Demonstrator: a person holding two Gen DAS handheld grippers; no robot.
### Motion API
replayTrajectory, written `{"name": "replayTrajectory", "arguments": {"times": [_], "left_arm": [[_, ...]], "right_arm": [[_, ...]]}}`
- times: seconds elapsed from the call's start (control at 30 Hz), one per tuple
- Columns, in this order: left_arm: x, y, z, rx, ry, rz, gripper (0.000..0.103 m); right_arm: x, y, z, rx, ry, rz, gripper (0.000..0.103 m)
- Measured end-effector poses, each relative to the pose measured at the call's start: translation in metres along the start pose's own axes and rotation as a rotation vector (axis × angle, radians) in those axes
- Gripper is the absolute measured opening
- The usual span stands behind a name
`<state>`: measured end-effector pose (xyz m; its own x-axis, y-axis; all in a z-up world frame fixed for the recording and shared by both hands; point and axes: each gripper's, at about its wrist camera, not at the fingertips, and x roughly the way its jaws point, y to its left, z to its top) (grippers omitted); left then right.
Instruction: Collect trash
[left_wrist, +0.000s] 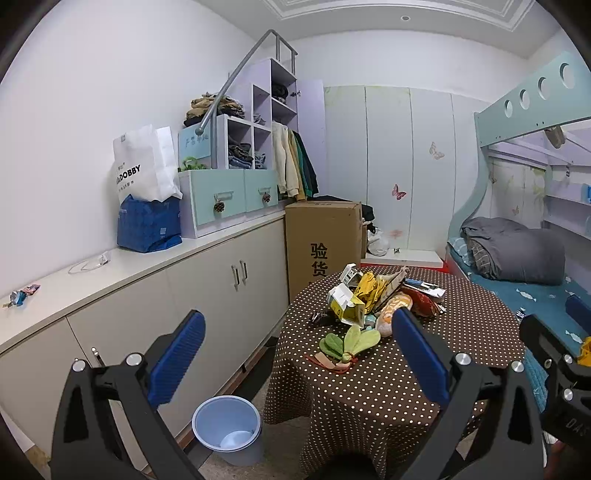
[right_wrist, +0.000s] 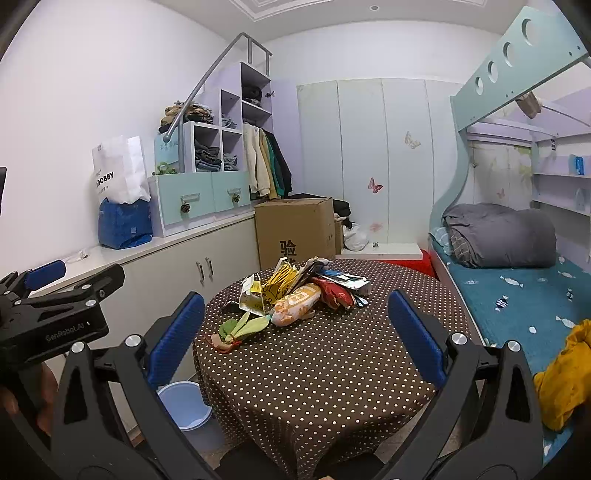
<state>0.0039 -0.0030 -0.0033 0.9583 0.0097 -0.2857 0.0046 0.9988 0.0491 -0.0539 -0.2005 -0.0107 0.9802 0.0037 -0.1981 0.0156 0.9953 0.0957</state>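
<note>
Trash pile (left_wrist: 373, 295) on dotted table (left_wrist: 406, 369), bin (left_wrist: 227, 428) beside, both tongs (left_wrist: 297, 354) (right_wrist: 295, 339) apart, empty.

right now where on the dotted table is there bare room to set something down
Free: the near half of the brown polka-dot tablecloth, between the green leaf-shaped felt piece and the near edge, and the right side toward the bed. Crowded: the far centre, under the pile of yellow and red wrappers and cartons.

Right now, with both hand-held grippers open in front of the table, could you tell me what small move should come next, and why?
Probably ease the right hand-held gripper forward toward the trash pile on the dotted tablecloth. Both it and the left hand-held gripper are wide open and hold nothing, the pile is untouched, and the blue bin waits on the floor left of the table.
</note>
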Motion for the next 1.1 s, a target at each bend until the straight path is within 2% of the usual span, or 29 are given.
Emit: {"name": "replayTrajectory", "arguments": {"times": [1.1], "left_arm": [[-0.0043,-0.0006,-0.0021,0.003,-0.006,0.000,0.099]], "right_arm": [[-0.0020,0.0022,-0.0048,0.007,-0.006,0.004,0.097]]}}
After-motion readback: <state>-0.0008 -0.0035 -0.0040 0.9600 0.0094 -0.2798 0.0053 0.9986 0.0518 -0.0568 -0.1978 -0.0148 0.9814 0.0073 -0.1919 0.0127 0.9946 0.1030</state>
